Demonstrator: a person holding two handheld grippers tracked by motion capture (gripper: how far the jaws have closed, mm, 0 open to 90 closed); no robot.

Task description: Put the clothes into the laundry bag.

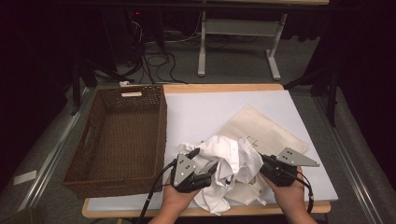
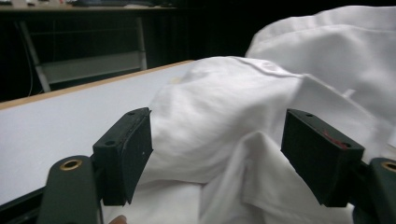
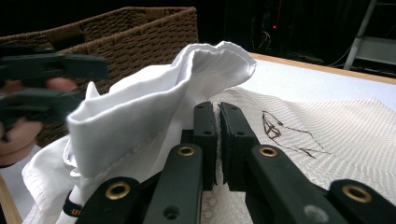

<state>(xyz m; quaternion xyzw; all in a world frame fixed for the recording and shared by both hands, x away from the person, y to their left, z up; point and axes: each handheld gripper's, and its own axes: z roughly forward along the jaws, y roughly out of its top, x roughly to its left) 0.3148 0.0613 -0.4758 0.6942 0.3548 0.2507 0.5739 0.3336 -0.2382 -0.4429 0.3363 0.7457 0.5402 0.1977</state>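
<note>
A crumpled white garment (image 1: 229,156) lies at the table's front centre, partly over a beige tote bag (image 1: 273,130) with a dark line drawing. My left gripper (image 1: 209,171) is at the garment's left side, open; in the left gripper view its jaws (image 2: 217,154) stand wide apart around a bulge of the white cloth (image 2: 224,107). At the garment's right edge, my right gripper (image 1: 262,165) has its jaws (image 3: 218,135) pressed together on a thin edge of the garment (image 3: 154,107), whose fold stands up beside them. The tote bag (image 3: 327,135) lies flat beyond them.
A brown wicker basket (image 1: 161,121), nothing in it, fills the table's left side and rises behind the cloth (image 3: 140,32). The white table mat (image 1: 210,107) is bare at the back. Beyond the table, a desk frame (image 1: 201,46) and cables are on the floor.
</note>
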